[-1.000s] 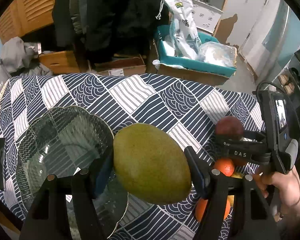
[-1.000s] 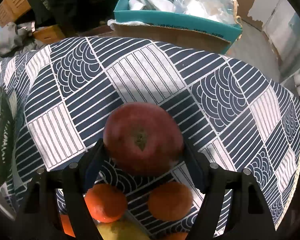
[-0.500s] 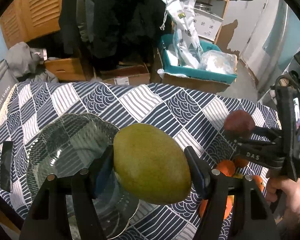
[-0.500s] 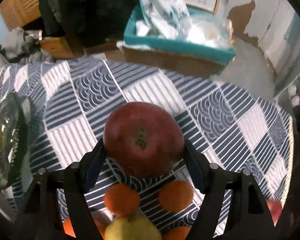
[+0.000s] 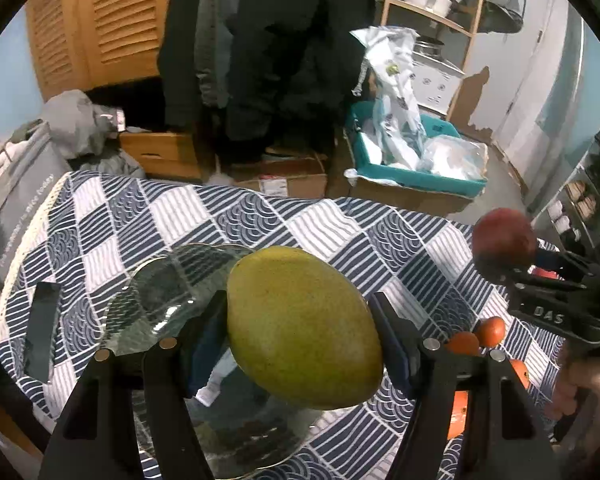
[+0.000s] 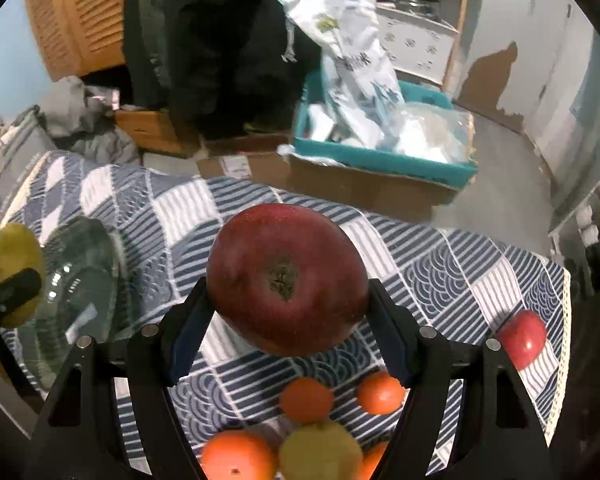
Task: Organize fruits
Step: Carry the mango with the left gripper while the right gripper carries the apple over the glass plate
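My left gripper [image 5: 300, 344] is shut on a big green mango [image 5: 304, 332], held above the near edge of a clear glass plate [image 5: 168, 292] on the table's left. The mango also shows at the left edge of the right wrist view [image 6: 8, 264], beside the plate [image 6: 80, 276]. My right gripper [image 6: 288, 328] is shut on a dark red apple [image 6: 286, 276], held high over the table; the left wrist view shows it at the right [image 5: 504, 240]. Below it lie several oranges [image 6: 380, 392], a yellow-green fruit [image 6: 320, 452] and a second red apple [image 6: 522, 338].
The table has a blue and white patterned cloth [image 5: 260, 224]. A dark phone-like slab [image 5: 42, 328] lies at its left edge. Beyond the table stand cardboard boxes [image 5: 276, 180], a teal bin with bags [image 5: 412, 168], hanging dark clothes and shelves.
Both grippers have risen with their fruit, so the table looks farther below. The right gripper with the apple has gone higher and the plate and the second apple have come into its view.
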`<state>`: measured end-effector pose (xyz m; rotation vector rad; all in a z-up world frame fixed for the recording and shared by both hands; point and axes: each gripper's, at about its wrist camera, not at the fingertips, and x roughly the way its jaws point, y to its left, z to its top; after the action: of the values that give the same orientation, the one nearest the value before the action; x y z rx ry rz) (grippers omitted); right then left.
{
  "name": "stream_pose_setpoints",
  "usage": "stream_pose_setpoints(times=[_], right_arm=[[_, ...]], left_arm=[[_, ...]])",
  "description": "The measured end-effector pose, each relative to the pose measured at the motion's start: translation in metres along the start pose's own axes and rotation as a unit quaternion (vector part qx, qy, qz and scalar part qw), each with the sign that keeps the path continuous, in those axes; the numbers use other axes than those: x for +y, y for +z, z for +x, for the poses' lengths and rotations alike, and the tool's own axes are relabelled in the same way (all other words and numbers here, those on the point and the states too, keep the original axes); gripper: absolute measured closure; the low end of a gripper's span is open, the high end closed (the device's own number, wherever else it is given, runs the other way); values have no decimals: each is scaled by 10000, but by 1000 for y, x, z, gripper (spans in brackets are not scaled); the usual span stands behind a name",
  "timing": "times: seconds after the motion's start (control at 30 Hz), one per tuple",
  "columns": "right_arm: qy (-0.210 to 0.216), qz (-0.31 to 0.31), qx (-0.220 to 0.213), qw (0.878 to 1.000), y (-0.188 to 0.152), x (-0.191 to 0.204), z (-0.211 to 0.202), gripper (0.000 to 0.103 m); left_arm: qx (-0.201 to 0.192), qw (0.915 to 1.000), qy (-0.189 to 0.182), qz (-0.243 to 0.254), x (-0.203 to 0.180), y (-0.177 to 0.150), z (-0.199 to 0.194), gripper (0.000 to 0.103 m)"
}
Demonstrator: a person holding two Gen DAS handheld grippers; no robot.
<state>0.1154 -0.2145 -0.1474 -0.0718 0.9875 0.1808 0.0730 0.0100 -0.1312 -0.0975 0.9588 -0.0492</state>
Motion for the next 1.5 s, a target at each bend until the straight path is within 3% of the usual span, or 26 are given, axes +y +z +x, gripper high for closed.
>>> stream_pose_setpoints(times=[0.37,0.8,1.13,1.5], right_arm=[[421,-364,-252,9981,22,61,-19,29],[867,-871,-109,9924,37,143,4,29],[1007,-1284,288,9862,33,192,43,29],[1112,-1437,819,9799,20,215,86,28]], left_arm=[[-50,9991,227,-343,45,-6,-9,32],[156,9946,665,-777,110,-25,2,32],[543,9899,836,-1012,141,-43,28,32],[1016,9843,855,-1161,154,-59,56,32]])
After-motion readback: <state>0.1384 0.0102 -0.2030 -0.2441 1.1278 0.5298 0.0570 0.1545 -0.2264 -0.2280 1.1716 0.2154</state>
